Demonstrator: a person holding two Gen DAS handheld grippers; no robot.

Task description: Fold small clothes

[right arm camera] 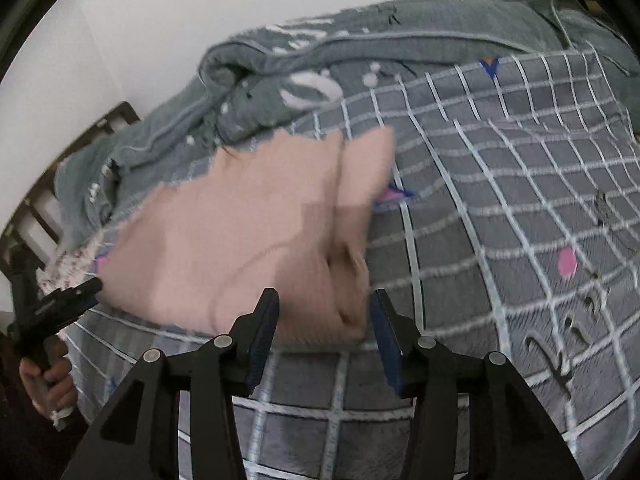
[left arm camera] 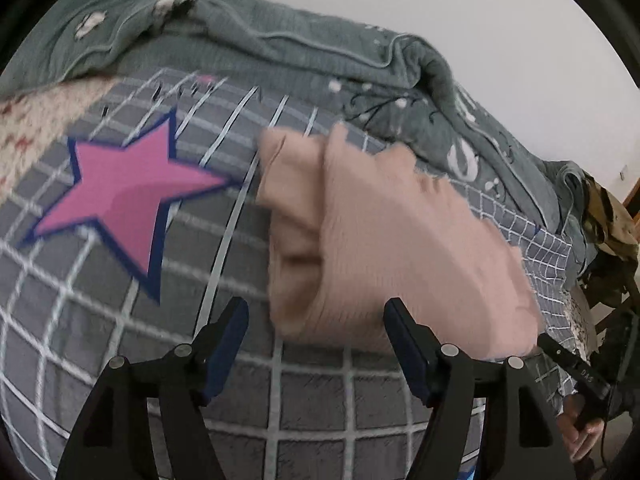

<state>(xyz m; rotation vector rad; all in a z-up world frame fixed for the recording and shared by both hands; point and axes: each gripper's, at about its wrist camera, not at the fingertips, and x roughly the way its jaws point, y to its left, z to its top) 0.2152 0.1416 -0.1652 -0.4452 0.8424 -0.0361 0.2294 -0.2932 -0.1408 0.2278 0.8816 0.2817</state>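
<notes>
A pale pink knit garment (left arm camera: 400, 240) lies folded over itself on the grey checked bed sheet (left arm camera: 100, 340), blurred by motion. My left gripper (left arm camera: 316, 306) is open, and the garment's near edge lies between its fingertips without being pressed. My right gripper (right arm camera: 325, 296) is also open, with the same garment (right arm camera: 224, 240) showing a bunched corner in the gap between its blue pads. Each gripper appears in the other's view, held by a hand: the right one (left arm camera: 576, 372) at the lower right, the left one (right arm camera: 60, 300) at the lower left.
A grey-green quilt (left arm camera: 280, 44) is bunched along the far side of the bed against a white wall. A large pink star (left arm camera: 120, 200) is printed on the sheet. A dark wooden bed frame (right arm camera: 116, 120) and a camouflage cloth (left arm camera: 608, 216) sit at the bed's end.
</notes>
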